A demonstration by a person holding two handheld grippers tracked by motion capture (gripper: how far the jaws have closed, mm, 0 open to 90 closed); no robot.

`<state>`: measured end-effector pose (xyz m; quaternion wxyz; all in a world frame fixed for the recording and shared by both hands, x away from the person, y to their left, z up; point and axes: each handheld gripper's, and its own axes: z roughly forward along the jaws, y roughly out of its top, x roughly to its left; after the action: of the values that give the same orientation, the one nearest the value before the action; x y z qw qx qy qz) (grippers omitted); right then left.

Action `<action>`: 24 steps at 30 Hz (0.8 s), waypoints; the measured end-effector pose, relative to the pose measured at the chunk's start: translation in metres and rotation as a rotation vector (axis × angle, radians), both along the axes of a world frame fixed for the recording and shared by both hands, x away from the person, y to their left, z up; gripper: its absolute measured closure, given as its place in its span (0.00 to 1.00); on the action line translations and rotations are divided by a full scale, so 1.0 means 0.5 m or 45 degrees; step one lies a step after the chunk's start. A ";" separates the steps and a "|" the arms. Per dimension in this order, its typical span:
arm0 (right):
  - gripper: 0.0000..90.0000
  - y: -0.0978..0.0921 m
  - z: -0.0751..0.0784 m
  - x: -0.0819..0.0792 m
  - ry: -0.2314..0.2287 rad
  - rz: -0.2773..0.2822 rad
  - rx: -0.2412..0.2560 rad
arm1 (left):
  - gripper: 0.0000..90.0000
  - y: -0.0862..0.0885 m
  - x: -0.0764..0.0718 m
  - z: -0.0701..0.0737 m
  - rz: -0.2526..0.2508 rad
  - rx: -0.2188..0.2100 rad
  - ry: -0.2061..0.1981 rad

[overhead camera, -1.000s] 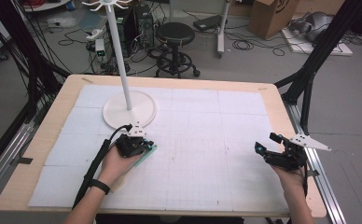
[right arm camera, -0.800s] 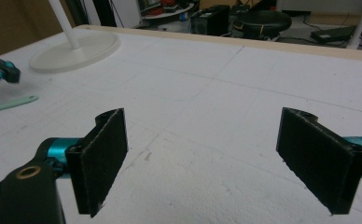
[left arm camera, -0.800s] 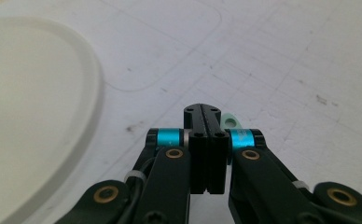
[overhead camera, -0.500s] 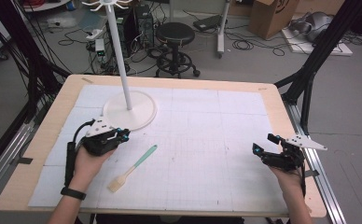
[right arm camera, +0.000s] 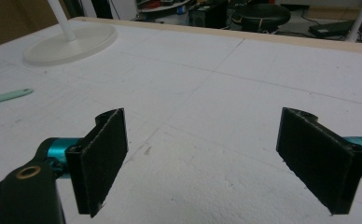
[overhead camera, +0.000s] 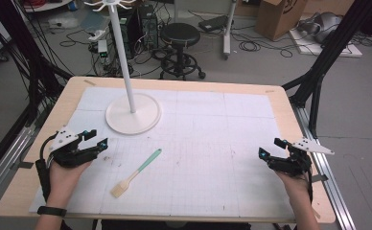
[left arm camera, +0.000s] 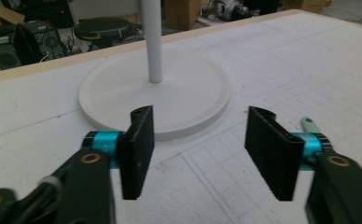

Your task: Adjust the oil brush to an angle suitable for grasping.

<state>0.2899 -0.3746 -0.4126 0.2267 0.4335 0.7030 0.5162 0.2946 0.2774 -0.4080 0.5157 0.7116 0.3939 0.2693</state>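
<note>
1. Cluttered lab floor behind — cables, a black round stool (overhead camera: 180,34), cardboard boxes; up front, a pale wooden table (overhead camera: 174,84) under a white gridded mat (overhead camera: 232,120).
2. Mint-green silicone spatula with a light wooden head (overhead camera: 135,173) lies flat on the mat, left of centre, handle tip pointing toward the white pole stand with a round disc base (overhead camera: 133,114); nothing touches it.
3. Left gripper (overhead camera: 98,143) sits near the left edge, jaws spread wide and empty; right gripper (overhead camera: 269,148) likewise gaping, well apart on the far right.
4. My read: the spatula looks set down and let go — next move probably calls for coming back to grab it by the handle.
5. Left gripper view catches just the handle tip beside its jaw; right gripper view shows the handle far off left; the wooden head is clear from the high view.
</note>
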 end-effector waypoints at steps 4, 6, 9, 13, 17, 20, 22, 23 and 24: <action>0.17 -0.001 0.000 -0.001 -0.002 -0.009 0.006 | 0.29 0.018 0.000 0.002 0.031 -0.047 -0.029; 0.17 -0.003 0.000 -0.001 0.001 -0.015 0.006 | 0.24 0.022 -0.002 0.005 0.026 -0.058 -0.051; 0.17 -0.006 -0.002 -0.002 0.002 -0.019 0.005 | 0.17 0.023 -0.003 0.008 0.025 -0.062 -0.056; 0.17 -0.009 -0.003 -0.001 0.006 -0.019 0.006 | 0.15 0.025 -0.003 0.014 0.011 -0.079 -0.063; 0.17 -0.011 -0.005 -0.001 0.009 -0.020 0.004 | 0.15 0.027 -0.006 0.019 0.000 -0.086 -0.068; 0.17 -0.011 -0.005 -0.002 0.006 -0.020 0.009 | 0.15 0.026 -0.007 0.021 -0.004 -0.090 -0.067; 0.17 -0.011 -0.005 -0.003 0.010 -0.020 0.010 | 0.15 0.027 -0.007 0.021 -0.009 -0.099 -0.065; 0.17 -0.012 -0.005 -0.003 0.010 -0.020 0.008 | 0.15 0.027 -0.007 0.021 -0.009 -0.099 -0.065; 0.17 -0.012 -0.004 -0.003 0.011 -0.021 0.008 | 0.15 0.027 -0.006 0.021 -0.010 -0.109 -0.065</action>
<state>0.2883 -0.3804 -0.4148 0.2266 0.4421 0.6989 0.5146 0.2914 0.2910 -0.3973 0.5564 0.6834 0.3892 0.2682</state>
